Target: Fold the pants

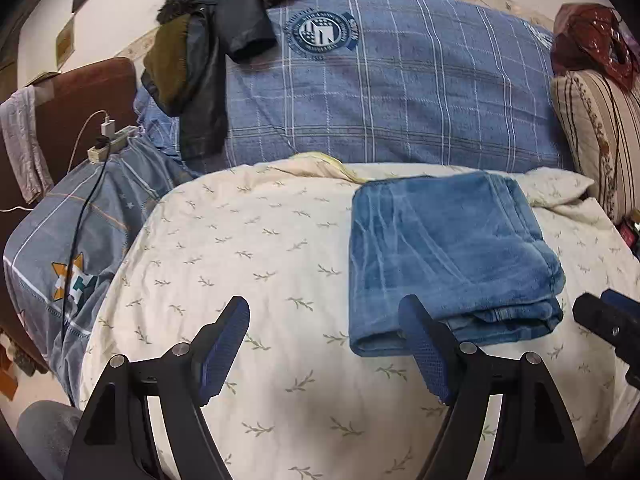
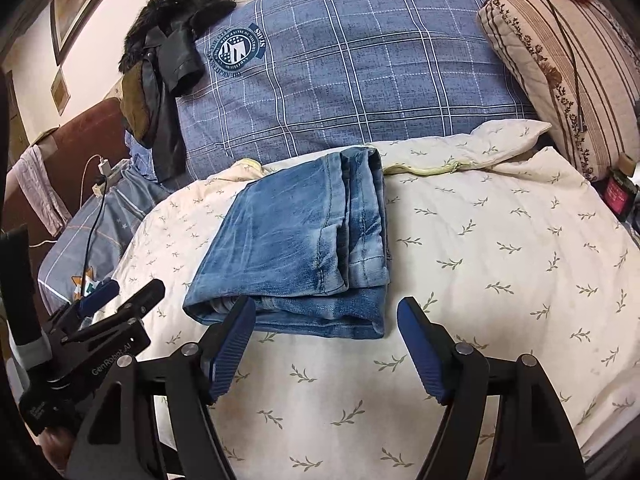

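Denim, faded blue and soft with wear, lies folded into a thick rectangular bundle: the pants (image 2: 296,240) rest on our cream quilt (image 2: 500,260), whose cotton surface carries a scatter of small olive leaf sprigs. Layered edges and stitched seams show along the bundle's right side, and pale crease lines streak its top panel.

Our left gripper (image 1: 324,320) hovers with its jaws spread wide and nothing between them; its ribbed blue pads (image 1: 224,352) sit on black angular arms, and the right-hand finger stands just in front of the bundle's near corner. Our right gripper (image 2: 326,316) is likewise spread wide and empty, its left finger close to the near folded edge of the denim; whether either touches the cloth we cannot tell.

Behind the quilt rises a plump blue plaid pillow (image 1: 400,92) with white grid lines and a round printed crest. A dark jacket (image 1: 208,56) with a furry collar is draped over its left end. A striped, floral-banded cushion (image 2: 560,72) stands at the right, and a white power strip (image 1: 112,144) with cables lies at the left.
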